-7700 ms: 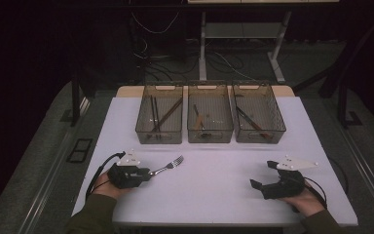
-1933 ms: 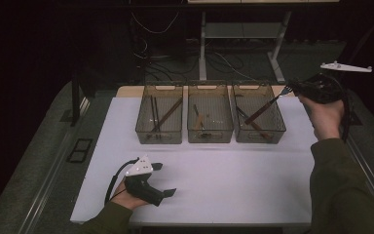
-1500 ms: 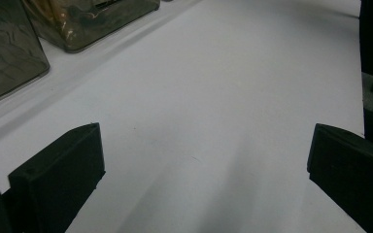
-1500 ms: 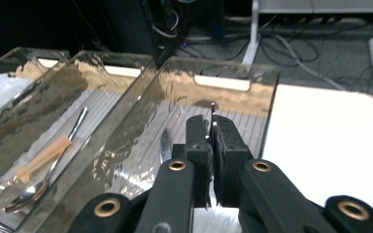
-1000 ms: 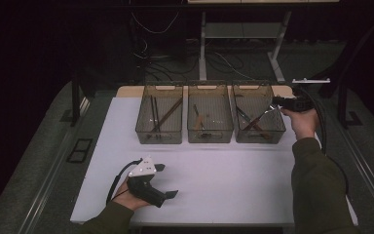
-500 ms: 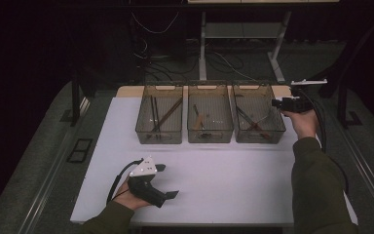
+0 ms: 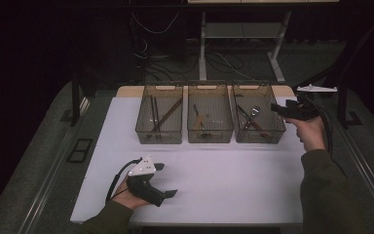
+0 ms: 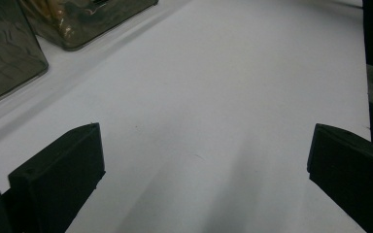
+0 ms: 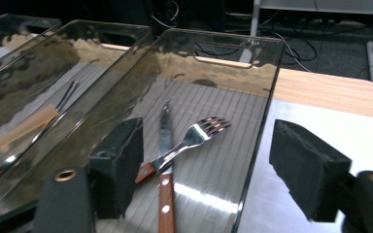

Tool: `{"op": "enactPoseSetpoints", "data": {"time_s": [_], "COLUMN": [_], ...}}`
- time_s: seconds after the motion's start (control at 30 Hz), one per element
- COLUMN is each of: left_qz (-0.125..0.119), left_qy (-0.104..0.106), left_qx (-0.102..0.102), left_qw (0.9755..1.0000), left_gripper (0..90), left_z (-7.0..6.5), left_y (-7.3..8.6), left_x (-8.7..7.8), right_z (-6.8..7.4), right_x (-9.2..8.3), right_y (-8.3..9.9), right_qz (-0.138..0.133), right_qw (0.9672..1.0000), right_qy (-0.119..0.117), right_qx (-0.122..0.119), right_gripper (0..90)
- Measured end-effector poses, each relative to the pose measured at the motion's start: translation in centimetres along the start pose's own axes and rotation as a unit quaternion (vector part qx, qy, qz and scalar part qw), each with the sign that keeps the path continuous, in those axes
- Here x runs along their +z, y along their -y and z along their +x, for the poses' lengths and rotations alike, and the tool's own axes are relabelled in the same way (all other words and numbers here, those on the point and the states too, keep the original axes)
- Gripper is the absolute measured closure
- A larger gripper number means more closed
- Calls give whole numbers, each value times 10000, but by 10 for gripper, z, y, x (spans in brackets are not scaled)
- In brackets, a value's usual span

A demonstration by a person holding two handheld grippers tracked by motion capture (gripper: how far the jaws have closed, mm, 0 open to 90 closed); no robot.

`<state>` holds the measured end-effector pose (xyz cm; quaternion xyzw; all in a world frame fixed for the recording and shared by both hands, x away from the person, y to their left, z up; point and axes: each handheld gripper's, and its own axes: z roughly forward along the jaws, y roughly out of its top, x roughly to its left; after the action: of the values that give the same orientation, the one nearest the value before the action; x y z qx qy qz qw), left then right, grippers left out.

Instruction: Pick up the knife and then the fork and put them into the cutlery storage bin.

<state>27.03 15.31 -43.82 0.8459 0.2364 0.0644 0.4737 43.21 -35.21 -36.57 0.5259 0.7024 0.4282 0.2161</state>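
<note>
A metal fork (image 9: 194,138) lies on the floor of the right-hand clear bin (image 9: 223,34), across a wooden-handled knife (image 9: 164,194). From the high view the fork (image 7: 254,112) gleams inside that bin (image 7: 260,137). My right gripper (image 7: 275,107) hovers at the bin's right rim, pointing left. Its jaws have just been opening and stand apart with nothing between the pads (image 9: 306,170). My left gripper (image 7: 166,180) rests on the white table near the front left, open and empty (image 8: 204,160).
Left of the fork's bin, a middle bin (image 7: 209,136) and a left bin (image 7: 158,137) hold wooden-handled utensils and long sticks. The white table top (image 7: 233,170) spreads in front of the bins. Cables and a desk frame stand behind the table.
The right hand came down from high at the back right to the right bin's rim, its jaws spread, and the fork now lies in the bin. The left gripper stayed put.
</note>
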Motion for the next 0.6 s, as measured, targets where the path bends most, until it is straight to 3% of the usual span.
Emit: {"op": "enactPoseSetpoints", "data": {"time_s": [0.2, 0.33, 0.43, 0.6], "left_qz": [-11, -8, 3, 46], "left_qy": [-22, -28, -33, -10], "left_qx": [-16, -10, -14, -11], "left_qw": [10000, 10000, 10000, 10000], "left_gripper": [0, 0, 0, 0], "left_z": [1, 1, 2, 2], "left_y": [0, 0, 0, 0], "left_x": [0, 1, 1, 2], "right_z": [14, 28, 35, 46], "right_x": [-12, -13, -16, -25], "right_y": [9, 13, 17, 25], "right_qz": [18, 186, 183, -43], "right_qw": [9998, 9988, 9984, 9980], "right_qy": [-128, 90, -41, -262], "right_qx": [-155, -434, -528, -566], "right_gripper": [261, 219, 198, 174]}}
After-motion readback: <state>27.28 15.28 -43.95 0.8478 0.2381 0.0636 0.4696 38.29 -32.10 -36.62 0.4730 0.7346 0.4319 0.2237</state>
